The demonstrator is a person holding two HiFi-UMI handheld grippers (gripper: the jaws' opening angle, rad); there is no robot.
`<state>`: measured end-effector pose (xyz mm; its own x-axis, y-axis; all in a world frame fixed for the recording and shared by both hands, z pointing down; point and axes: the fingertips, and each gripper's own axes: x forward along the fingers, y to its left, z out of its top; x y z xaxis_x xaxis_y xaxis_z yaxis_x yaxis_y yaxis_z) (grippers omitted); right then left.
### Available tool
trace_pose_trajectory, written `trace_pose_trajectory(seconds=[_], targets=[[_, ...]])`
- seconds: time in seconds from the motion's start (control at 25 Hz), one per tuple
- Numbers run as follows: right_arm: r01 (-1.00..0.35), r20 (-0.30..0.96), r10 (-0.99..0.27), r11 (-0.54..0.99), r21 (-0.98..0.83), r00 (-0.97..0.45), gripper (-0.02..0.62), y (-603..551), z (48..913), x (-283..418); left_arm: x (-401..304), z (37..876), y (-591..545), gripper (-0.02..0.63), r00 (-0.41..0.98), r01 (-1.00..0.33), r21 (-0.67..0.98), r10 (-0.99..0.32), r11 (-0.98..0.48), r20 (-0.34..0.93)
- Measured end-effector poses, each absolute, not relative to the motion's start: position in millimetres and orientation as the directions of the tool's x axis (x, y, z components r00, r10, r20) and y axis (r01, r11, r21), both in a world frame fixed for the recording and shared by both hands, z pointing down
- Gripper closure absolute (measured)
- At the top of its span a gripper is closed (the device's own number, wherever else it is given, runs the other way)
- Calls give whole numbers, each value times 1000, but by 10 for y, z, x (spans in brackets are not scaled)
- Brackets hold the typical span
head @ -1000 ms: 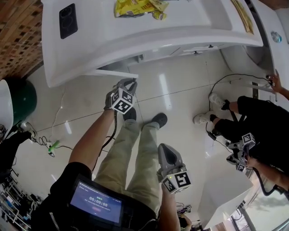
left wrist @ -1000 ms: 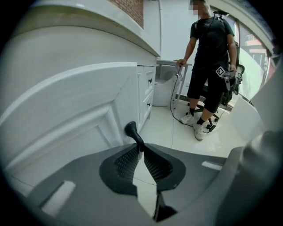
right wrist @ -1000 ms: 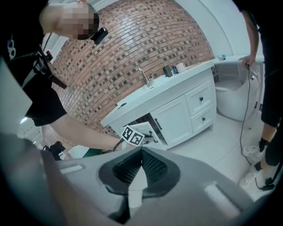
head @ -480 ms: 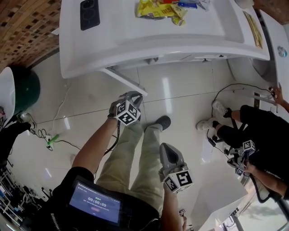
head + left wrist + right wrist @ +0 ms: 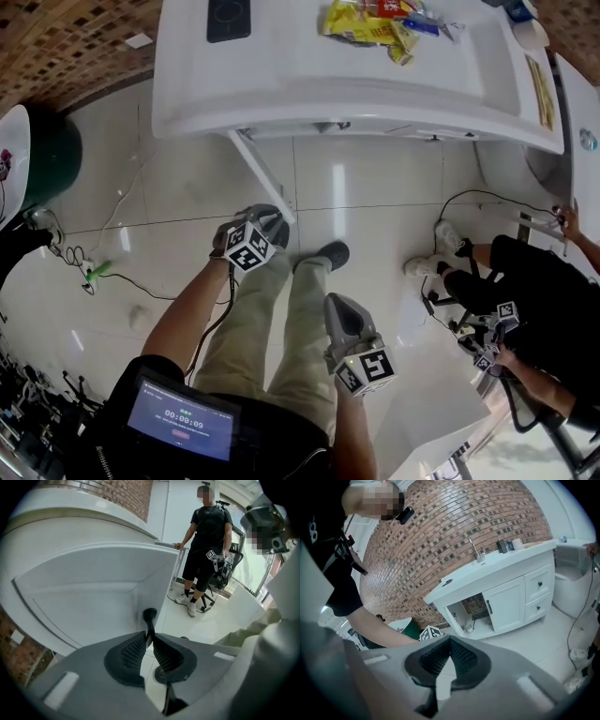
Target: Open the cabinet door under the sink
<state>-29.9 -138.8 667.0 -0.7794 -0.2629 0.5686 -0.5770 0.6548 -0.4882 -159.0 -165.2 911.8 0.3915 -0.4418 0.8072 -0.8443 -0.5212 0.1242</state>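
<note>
The white cabinet door [image 5: 262,173] under the sink counter [image 5: 309,94] stands swung out, edge-on in the head view. My left gripper [image 5: 272,217] is at its outer end. In the left gripper view the door panel [image 5: 93,597] fills the left, and its black handle [image 5: 150,617] runs down between the jaw tips of the left gripper [image 5: 150,637], which pinch it. Those jaws have just been opening a little, with the handle still between them. My right gripper [image 5: 339,305] hangs over my legs, shut and empty [image 5: 450,639]. The right gripper view shows the open cabinet [image 5: 471,611].
A phone [image 5: 229,11] and yellow snack packets [image 5: 370,23] lie on the counter. A green bin [image 5: 52,155] and floor cables [image 5: 94,272] are at the left. A person [image 5: 525,281] with grippers sits at the right. The neighbouring door [image 5: 506,604] is closed.
The door has swung further out from the cabinet. My left gripper has drawn back towards my legs with the handle. The right gripper has shifted only slightly.
</note>
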Motion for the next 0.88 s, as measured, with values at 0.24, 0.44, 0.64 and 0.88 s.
trace_pose_trajectory(seconds=[0.24,0.44,0.64,0.88], targets=[[-526,569,-209,703,-478,-795,604,-1315,6637,-465,-1790,9102,-1376,543,342,-922,177,-509,-345,790],[-505,563,-191,719,-478,-804,604,-1134,6618,-710,-2144,9158,-952,543,294,-951,189,-529,-244,796],[-460,542,-161,748,-478,-825,604,-1076,6505,-919,-2509,9075,-722,548,237,-969,164,-517,-183,822],[-449,534,-162,762,-467,-830,604,-1028,6476,-936,-2711,9069,-661,551,201,-979,163,-531,-119,823]])
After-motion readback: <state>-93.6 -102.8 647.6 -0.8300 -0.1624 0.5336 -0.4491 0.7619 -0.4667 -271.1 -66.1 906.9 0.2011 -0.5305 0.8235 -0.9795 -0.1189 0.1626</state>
